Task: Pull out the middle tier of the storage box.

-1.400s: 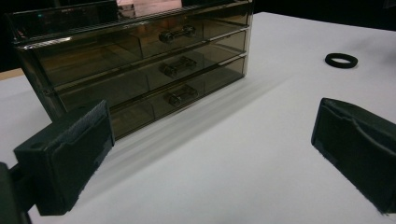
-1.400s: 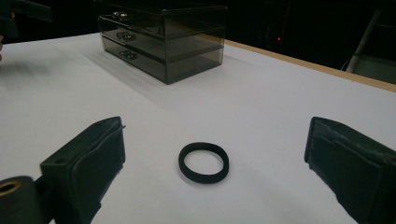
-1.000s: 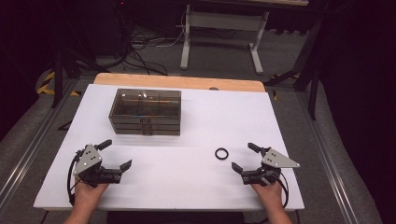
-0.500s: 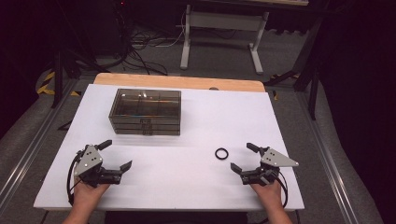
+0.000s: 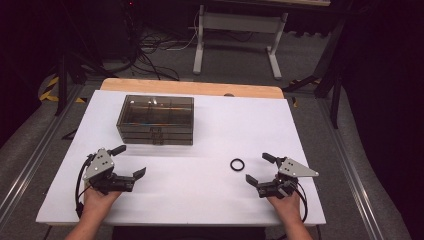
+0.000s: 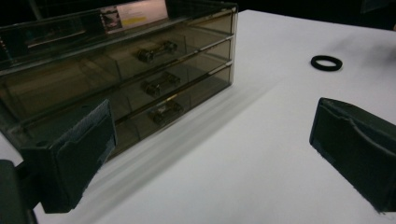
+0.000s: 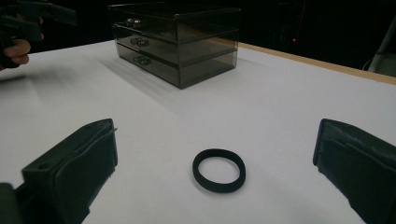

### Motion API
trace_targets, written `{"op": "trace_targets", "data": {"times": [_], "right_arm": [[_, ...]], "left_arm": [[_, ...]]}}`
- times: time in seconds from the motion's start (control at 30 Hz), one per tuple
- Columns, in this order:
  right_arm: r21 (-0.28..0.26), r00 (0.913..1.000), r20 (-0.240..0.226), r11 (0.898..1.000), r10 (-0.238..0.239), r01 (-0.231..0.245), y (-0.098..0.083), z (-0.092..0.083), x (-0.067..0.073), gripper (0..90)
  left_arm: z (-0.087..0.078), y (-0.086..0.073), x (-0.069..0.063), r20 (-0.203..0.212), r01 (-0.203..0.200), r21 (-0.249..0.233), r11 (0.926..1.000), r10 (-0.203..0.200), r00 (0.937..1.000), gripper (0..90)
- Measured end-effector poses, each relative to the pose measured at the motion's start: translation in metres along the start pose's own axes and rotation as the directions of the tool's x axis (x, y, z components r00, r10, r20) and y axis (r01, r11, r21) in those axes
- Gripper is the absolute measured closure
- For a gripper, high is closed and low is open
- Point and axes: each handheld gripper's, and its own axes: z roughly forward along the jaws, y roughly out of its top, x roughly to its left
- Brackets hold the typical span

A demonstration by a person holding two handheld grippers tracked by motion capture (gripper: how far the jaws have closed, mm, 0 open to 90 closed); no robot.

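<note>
Black ring flat on the white table, well in front and right of the smoked drawer box, squarely between the wide-open right gripper jaws, likely for pickup; left gripper also open, empty, facing the box drawers

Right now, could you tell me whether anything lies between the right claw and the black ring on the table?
Nothing visible does. The black ring lies flat on bare white table just ahead of the open right claw, lined up with the gap between its jaws. The smoked drawer box stands well beyond it.
</note>
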Motion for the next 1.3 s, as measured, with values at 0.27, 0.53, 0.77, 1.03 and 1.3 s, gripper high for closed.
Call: {"op": "trace_targets", "data": {"times": [0.27, 0.53, 0.77, 1.03, 1.3], "right_arm": [[0.005, 1.0000, 0.003, 1.000, -0.007, 0.007, 0.000, 0.001, 0.001, 0.1], [0.019, 0.9998, 0.008, 1.000, -0.020, 0.020, -0.001, 0.002, 0.003, 0.1], [0.027, 0.9997, -0.002, 0.999, -0.025, 0.025, -0.001, 0.004, 0.004, 0.3], [0.020, 0.9997, -0.013, 1.000, -0.023, 0.023, -0.001, 0.003, 0.004, 0.2], [0.022, 0.9995, -0.019, 0.999, -0.027, 0.027, -0.001, 0.004, 0.004, 0.3]], "left_arm": [[0.006, 0.007, 0.003, 0.007, -0.009, 0.017, 0.9998, 0.009, 0.9999, 2.6], [0.018, 0.018, 0.009, 0.016, -0.002, 0.048, 0.9988, 0.001, 0.9999, 4.7], [0.028, 0.028, 0.008, 0.030, -0.033, 0.072, 0.9969, 0.031, 0.9991, 5.5], [0.041, 0.034, 0.006, 0.064, -0.109, 0.140, 0.9841, 0.101, 0.9928, 8.2], [0.046, 0.036, 0.006, 0.060, -0.113, 0.131, 0.9850, 0.105, 0.9926, 7.7]]}}
